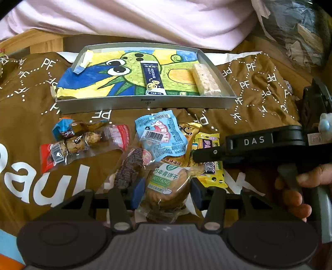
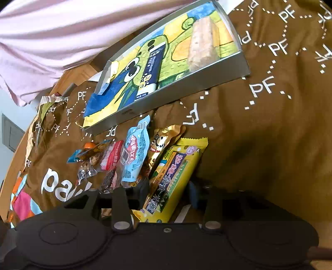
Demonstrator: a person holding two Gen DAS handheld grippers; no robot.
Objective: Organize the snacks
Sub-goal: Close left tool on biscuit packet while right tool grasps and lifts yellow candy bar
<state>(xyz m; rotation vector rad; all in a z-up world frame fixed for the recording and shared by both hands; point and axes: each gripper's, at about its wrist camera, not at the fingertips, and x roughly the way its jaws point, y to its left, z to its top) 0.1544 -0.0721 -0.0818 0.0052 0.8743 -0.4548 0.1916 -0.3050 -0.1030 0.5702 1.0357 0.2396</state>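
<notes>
A pile of wrapped snacks lies on a brown printed cloth (image 1: 31,116) in front of a shallow silver tray (image 1: 143,102). The tray is lined with a cartoon drawing and holds a dark blue stick pack (image 1: 152,77) and a pale rice bar (image 1: 205,80). My left gripper (image 1: 167,192) has its blue pads on either side of a round biscuit pack (image 1: 166,187); they are open around it. My right gripper (image 2: 168,194) straddles a yellow snack pack (image 2: 176,178), jaws open. In the left wrist view the right gripper (image 1: 207,155) reaches in over that yellow pack (image 1: 209,162).
Other snacks in the pile: a light blue pouch (image 1: 164,135), a red-ended clear pack (image 1: 83,143), a gold pack (image 2: 166,139), a dark purple bar (image 1: 130,166). A pink-clothed person (image 1: 145,18) sits behind the tray. A crumpled plastic bag (image 1: 294,31) is at far right.
</notes>
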